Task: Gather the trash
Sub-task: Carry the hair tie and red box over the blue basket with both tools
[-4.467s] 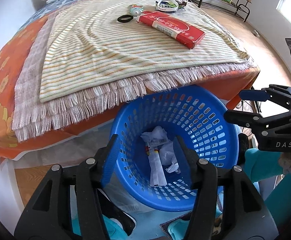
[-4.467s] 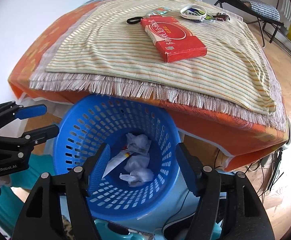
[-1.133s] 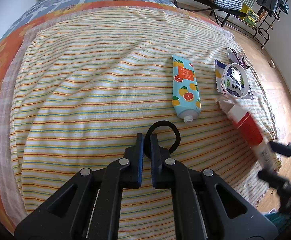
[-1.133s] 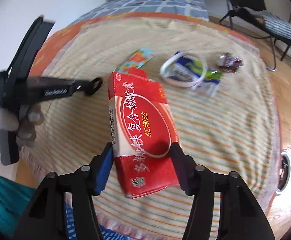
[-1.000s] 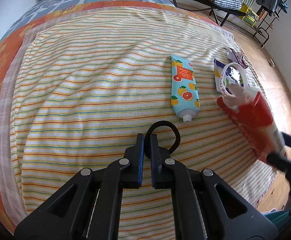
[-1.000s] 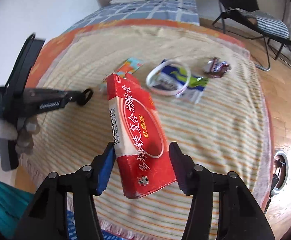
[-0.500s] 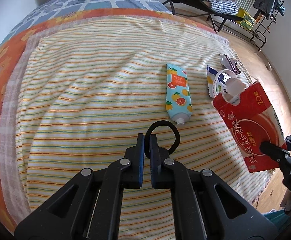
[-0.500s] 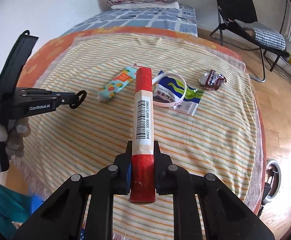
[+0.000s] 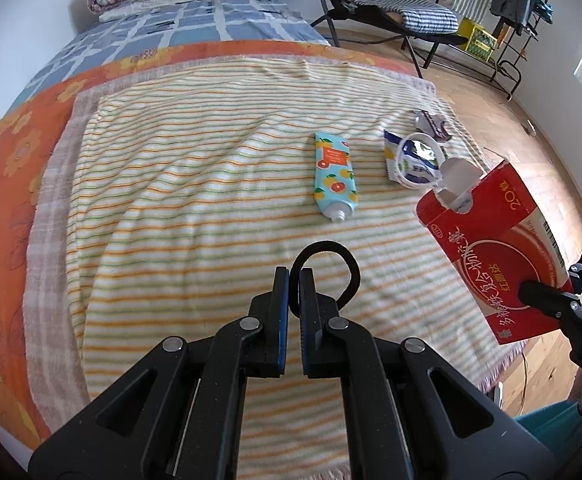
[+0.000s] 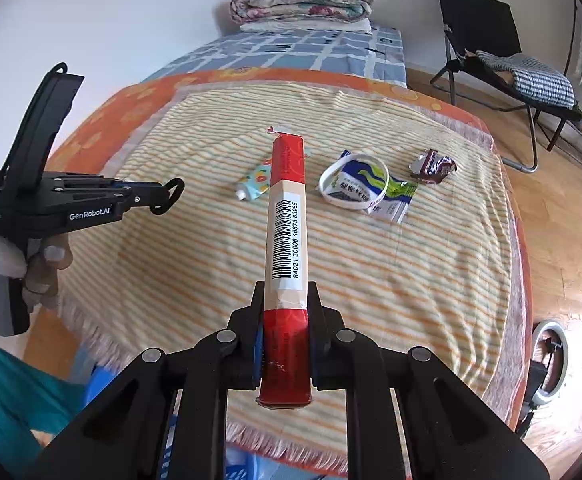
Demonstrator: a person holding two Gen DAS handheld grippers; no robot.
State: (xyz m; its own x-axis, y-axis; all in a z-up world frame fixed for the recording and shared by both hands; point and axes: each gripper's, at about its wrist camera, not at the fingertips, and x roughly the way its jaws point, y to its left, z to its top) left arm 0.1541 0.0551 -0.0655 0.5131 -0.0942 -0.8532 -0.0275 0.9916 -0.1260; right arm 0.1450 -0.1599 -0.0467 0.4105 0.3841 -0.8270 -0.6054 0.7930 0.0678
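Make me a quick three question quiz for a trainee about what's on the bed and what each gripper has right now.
1. True or false: the right gripper is shut on the red carton.
2. What does the left gripper hold?
A. the fruit-print tube
B. a black hair tie
C. nothing
3. Name one item lying on the striped blanket to the right of the fruit-print tube in the left wrist view.

Key
1. True
2. B, the black hair tie
3. The white ring on the blue and white wrapper, or the crumpled brown wrapper
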